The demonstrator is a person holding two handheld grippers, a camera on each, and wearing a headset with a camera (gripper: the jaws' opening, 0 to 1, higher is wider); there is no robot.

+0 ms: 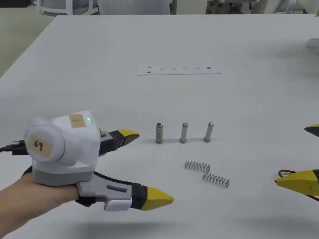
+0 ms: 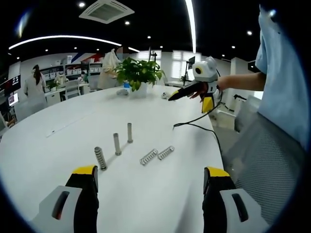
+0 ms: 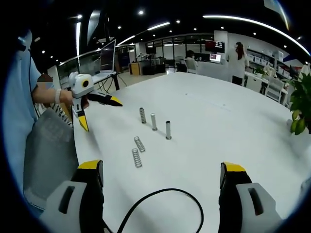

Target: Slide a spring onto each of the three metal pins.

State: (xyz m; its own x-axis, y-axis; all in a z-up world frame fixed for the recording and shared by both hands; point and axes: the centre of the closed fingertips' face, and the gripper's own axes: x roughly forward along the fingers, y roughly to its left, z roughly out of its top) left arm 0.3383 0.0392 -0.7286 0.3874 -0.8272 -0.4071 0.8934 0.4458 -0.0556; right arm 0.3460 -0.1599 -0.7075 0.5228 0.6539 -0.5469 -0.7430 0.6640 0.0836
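Three metal pins stand in a row on the white table. The left pin wears a spring; the middle pin and right pin are bare. Two loose springs lie end to end in front of the pins, seen too in the left gripper view and the right gripper view. My left gripper hovers left of the pins, open and holding nothing. My right gripper sits at the right edge, open with nothing between its yellow fingertips.
A white power strip lies farther back on the table. A black cable trails by my right gripper. A potted plant stands at the table's far end. Chairs line the back edge.
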